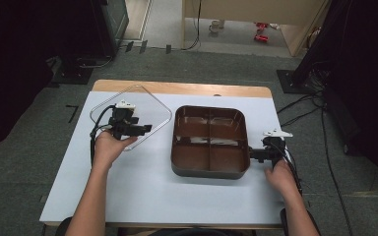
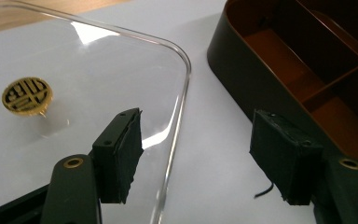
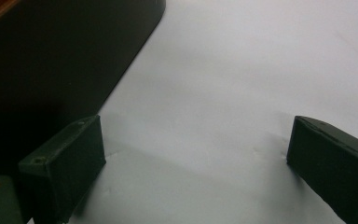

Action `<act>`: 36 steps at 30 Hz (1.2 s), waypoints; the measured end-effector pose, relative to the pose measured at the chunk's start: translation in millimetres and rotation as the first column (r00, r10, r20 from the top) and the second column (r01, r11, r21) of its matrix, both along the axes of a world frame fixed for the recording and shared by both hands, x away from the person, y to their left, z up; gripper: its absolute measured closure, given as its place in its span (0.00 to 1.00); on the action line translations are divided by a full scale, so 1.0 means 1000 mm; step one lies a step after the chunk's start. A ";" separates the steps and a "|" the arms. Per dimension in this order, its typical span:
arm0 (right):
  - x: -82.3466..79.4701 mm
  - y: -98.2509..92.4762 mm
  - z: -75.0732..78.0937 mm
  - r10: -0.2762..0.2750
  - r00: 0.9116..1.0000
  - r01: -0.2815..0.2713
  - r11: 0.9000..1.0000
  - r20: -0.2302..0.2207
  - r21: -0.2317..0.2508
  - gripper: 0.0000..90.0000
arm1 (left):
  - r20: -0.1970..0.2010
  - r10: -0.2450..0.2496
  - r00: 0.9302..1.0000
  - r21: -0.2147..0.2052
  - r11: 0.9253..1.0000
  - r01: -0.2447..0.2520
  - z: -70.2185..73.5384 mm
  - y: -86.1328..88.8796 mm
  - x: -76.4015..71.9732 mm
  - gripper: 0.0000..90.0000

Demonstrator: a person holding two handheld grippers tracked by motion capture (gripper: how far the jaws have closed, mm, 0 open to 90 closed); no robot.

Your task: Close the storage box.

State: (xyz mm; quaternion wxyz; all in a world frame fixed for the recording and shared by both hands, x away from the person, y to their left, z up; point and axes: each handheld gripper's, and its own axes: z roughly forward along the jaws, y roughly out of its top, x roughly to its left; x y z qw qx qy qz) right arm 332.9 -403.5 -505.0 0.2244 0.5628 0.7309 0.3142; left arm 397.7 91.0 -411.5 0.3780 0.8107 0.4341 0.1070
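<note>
Here the brown tray (image 1: 209, 141) sits on the white table cover (image 1: 152, 187), its four compartments empty, between the two claws. The clear lid (image 1: 130, 114) lies flat on the cover, apart from the tray, directly under the left gripper (image 1: 145, 129).

The left gripper stands wide, nothing pinched: in the left gripper view its left pad (image 2: 121, 154) hovers over the lid's surface while the right pad (image 2: 284, 154) hangs beyond the lid's rounded edge, so that edge runs up between the jaws without touching either. The tray's dark outer wall (image 2: 242, 70) rises just past the right pad. The left hand (image 1: 109, 146) grips the tool from behind, forearm stretched forward from the table's near edge, jaws pointing toward the tray.

The right gripper (image 1: 252, 154) is also wide and empty, held low with its tips just beside the tray's near right corner. The right hand (image 1: 281, 178) rests on the cover behind it. In the right gripper view the tray's dark wall (image 3: 65, 56) stands close beyond the left pad (image 3: 65, 172), bare cover between the jaws.

The left gripper view adds a round gold emblem (image 2: 27, 95) on the lid, ahead and left of the jaws, too small to make out from the high view.
</note>
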 end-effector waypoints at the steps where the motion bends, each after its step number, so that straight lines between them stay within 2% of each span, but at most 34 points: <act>1: 0.000 0.000 0.000 0.000 1.000 0.000 1.000 -0.001 0.000 0.04 | 0.006 0.001 1.000 0.001 1.000 -0.001 0.001 0.000 0.002 0.38; 9: 0.000 0.000 0.000 -0.001 1.000 0.001 1.000 -0.002 0.002 0.04 | 0.023 0.020 1.000 -0.002 1.000 -0.020 0.007 0.002 0.024 0.38; 10: 0.000 0.000 0.000 0.000 1.000 0.000 1.000 -0.001 0.002 0.04 | 0.029 0.030 0.999 -0.013 0.999 -0.029 0.007 0.003 0.029 0.38; 17: 0.000 0.000 0.000 0.000 1.000 0.000 1.000 0.000 0.001 0.04 | 0.043 0.048 0.998 -0.006 0.999 -0.048 0.005 0.005 0.045 0.38; 19: 0.000 0.000 0.000 0.000 1.000 0.000 1.000 0.000 0.001 0.04 | 0.049 0.058 0.997 -0.010 0.998 -0.057 0.002 0.007 0.049 0.38; 21: 0.000 0.000 0.000 -0.001 1.000 0.001 1.000 0.001 0.000 0.04 | 0.058 0.069 0.996 0.007 0.998 -0.069 -0.003 0.010 0.053 0.40; 22: 0.000 0.000 0.000 -0.001 1.000 0.001 1.000 0.001 0.001 0.04 | 0.051 0.076 0.996 0.029 0.997 -0.078 -0.008 0.013 0.060 0.41; 23: 0.000 0.000 0.000 0.000 1.000 0.000 1.000 0.001 0.001 0.04 | 0.050 0.086 0.995 0.033 0.996 -0.088 -0.010 0.014 0.063 0.40; 27: 0.000 0.000 0.000 0.000 1.000 0.000 1.000 0.001 0.001 0.04 | 0.059 0.105 0.993 0.017 0.994 -0.106 -0.018 0.018 0.069 0.40; 28: 0.000 0.000 0.000 0.000 1.000 0.000 1.000 0.001 0.000 0.04 | 0.069 0.121 0.990 0.011 0.992 -0.122 -0.023 0.021 0.073 0.40; 32: 0.000 0.000 0.000 0.000 1.000 0.000 1.000 0.001 0.001 0.04 | 0.077 0.140 0.987 0.019 0.990 -0.142 -0.029 0.027 0.078 0.40; 34: 0.000 0.000 0.000 0.000 1.000 0.000 1.000 0.001 0.001 0.04 | 0.075 0.166 0.983 -0.003 0.986 -0.166 -0.035 0.033 0.082 0.41; 36: 0.000 0.000 0.000 -0.001 1.000 0.001 1.000 0.001 0.001 0.04 | 0.074 0.169 0.983 -0.004 0.986 -0.169 -0.037 0.035 0.083 0.42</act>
